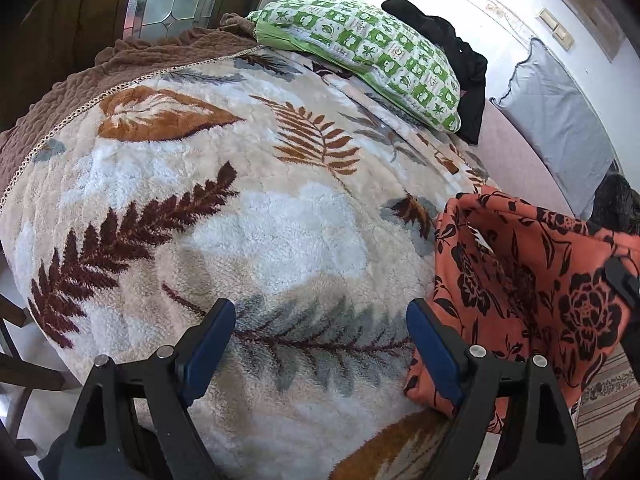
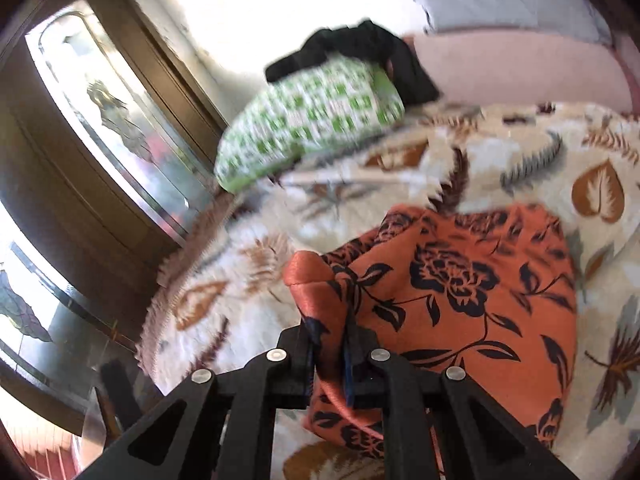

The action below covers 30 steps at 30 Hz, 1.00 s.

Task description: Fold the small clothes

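The orange floral garment (image 2: 460,300) is pinched at a bunched edge in my right claw (image 2: 330,344), jaws clamped on the cloth, the rest draped on the leaf-patterned fleece blanket (image 1: 240,200). My left claw (image 1: 320,344) hangs spread wide with nothing in it, the garment just beside its right finger. Beyond lie a green-checked pillow (image 1: 360,52) and a black garment (image 1: 452,56).

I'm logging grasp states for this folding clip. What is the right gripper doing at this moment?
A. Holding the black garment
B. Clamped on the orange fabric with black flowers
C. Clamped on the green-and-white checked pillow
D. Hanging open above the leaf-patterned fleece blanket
B: in the right wrist view, the right gripper has its fingers closed on a bunched edge of the orange fabric with black flowers.
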Tool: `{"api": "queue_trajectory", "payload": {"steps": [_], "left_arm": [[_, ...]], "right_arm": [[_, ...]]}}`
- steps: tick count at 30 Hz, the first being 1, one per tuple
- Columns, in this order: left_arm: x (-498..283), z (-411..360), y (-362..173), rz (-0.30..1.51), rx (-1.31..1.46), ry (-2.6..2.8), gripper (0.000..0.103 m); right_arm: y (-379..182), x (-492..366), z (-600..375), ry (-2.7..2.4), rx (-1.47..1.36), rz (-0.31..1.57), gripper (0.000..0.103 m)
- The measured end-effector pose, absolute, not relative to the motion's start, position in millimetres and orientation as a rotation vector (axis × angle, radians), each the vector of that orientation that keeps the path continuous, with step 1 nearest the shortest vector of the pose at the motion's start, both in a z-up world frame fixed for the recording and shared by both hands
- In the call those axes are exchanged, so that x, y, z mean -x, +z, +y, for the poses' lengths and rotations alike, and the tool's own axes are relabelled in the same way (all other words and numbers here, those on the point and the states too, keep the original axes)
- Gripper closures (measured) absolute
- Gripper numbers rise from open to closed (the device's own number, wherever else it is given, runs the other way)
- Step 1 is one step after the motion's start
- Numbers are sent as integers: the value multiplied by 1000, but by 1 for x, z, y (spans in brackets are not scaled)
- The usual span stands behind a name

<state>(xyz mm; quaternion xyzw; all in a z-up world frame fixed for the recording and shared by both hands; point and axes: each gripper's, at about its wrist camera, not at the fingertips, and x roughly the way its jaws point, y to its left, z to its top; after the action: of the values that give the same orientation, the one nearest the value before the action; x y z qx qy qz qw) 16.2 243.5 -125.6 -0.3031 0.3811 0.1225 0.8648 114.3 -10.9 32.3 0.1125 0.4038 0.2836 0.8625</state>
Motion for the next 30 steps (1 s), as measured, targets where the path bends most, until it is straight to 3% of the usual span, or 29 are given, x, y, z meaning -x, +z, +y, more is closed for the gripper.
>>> {"api": "queue_trajectory", "payload": {"steps": [2, 6, 9, 10, 11, 13, 21, 28, 29, 30], "left_arm": [[-16, 246, -128, 802, 646, 262, 15], [-17, 241, -128, 810, 629, 248, 15], [-16, 237, -125, 803, 600, 230, 15], [-16, 236, -126, 806, 599, 220, 15], [-17, 234, -125, 808, 603, 203, 15], [-17, 228, -121, 791, 611, 160, 15], [-31, 165, -103, 841, 576, -98, 15], [-53, 147, -117, 939, 556, -34, 17], [-52, 145, -114, 926, 540, -25, 19], [-52, 142, -109, 914, 526, -24, 30]], "right_arm": [[13, -102, 1, 607, -211, 888, 92], [-94, -105, 30, 599, -102, 1139, 88], [-95, -101, 21, 648, -177, 1079, 81], [-93, -102, 19, 677, -203, 1086, 68], [-91, -104, 16, 714, -229, 1098, 45], [-85, -100, 9, 760, -285, 1095, 29], [-55, -71, -74, 638, -501, 921, 27], [-58, -74, -124, 595, -616, 892, 27], [-60, -73, -127, 595, -626, 891, 27], [-61, -71, -131, 598, -634, 888, 27]]}}
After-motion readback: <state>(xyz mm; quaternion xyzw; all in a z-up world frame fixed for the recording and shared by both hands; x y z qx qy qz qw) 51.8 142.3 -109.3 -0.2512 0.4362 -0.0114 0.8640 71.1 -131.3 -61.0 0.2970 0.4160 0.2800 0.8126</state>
